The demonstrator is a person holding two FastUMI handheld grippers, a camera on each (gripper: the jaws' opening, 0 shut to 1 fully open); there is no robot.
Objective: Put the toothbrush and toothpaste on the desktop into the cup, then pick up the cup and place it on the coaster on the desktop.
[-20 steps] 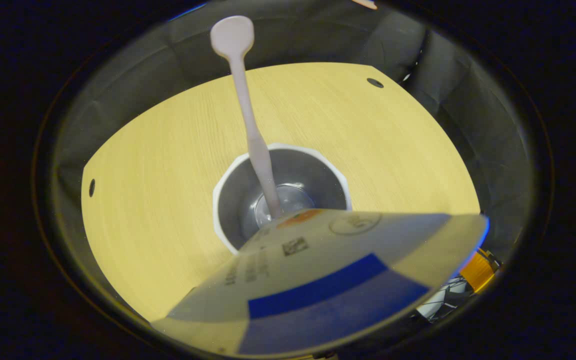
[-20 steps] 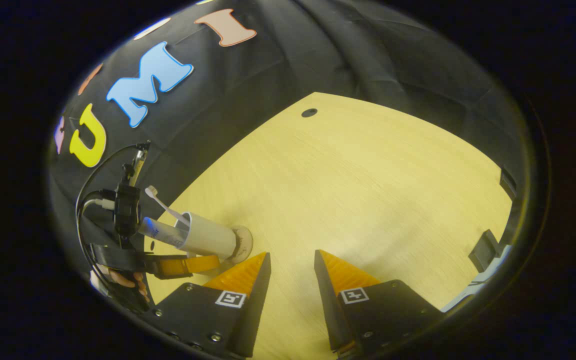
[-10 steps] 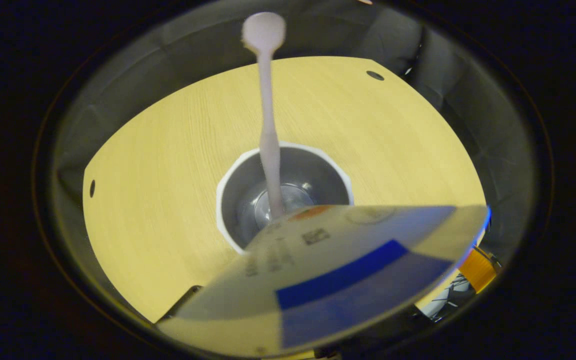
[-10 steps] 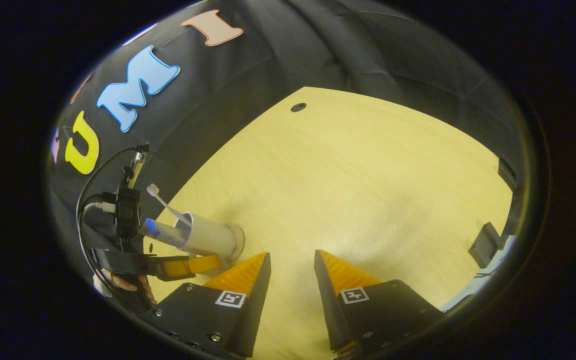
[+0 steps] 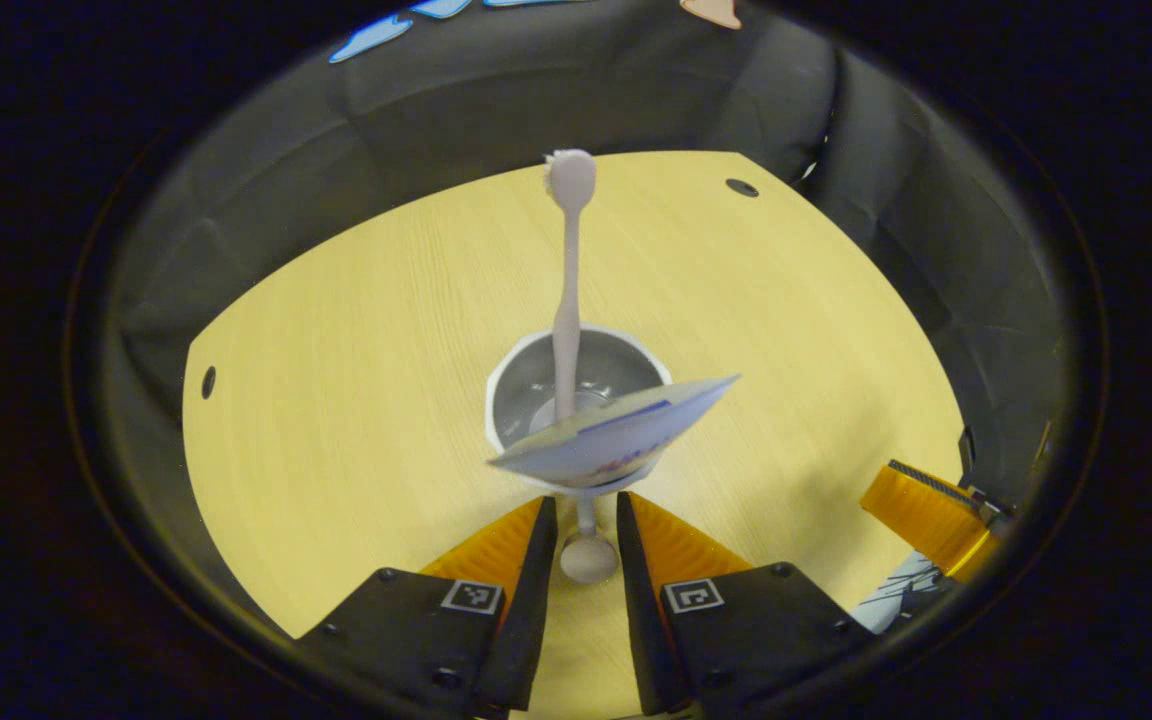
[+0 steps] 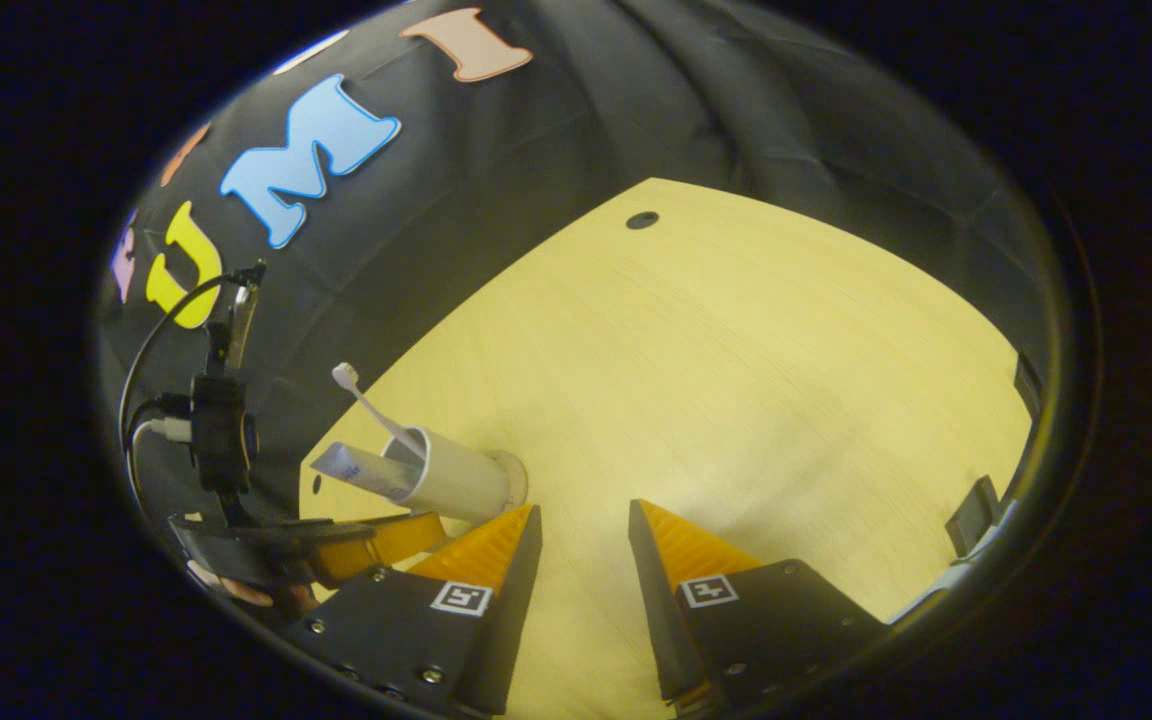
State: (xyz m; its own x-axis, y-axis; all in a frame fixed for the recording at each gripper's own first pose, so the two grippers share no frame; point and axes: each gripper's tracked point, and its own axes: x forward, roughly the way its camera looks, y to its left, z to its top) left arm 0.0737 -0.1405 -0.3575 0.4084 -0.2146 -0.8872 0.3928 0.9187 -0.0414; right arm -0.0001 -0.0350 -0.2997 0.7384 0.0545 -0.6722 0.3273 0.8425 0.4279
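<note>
Left gripper view: the left hand-held gripper (image 5: pixel 581 520) hangs above the white cup (image 5: pixel 576 400) on the pale wooden surface (image 5: pixel 336 400), its fingers parted and holding nothing. A toothbrush (image 5: pixel 567 290) stands in the cup, bristle head up, and the toothpaste tube (image 5: pixel 616 440) leans out over the rim (its flat crimped end nearest the camera).

Right gripper view: the right hand-held gripper (image 6: pixel 584 525) is spread open and empty over bare surface. The cup, with brush and tube inside, sits on a round coaster (image 6: pixel 514 475) just beside its left finger, the left hand-held gripper close by.
</note>
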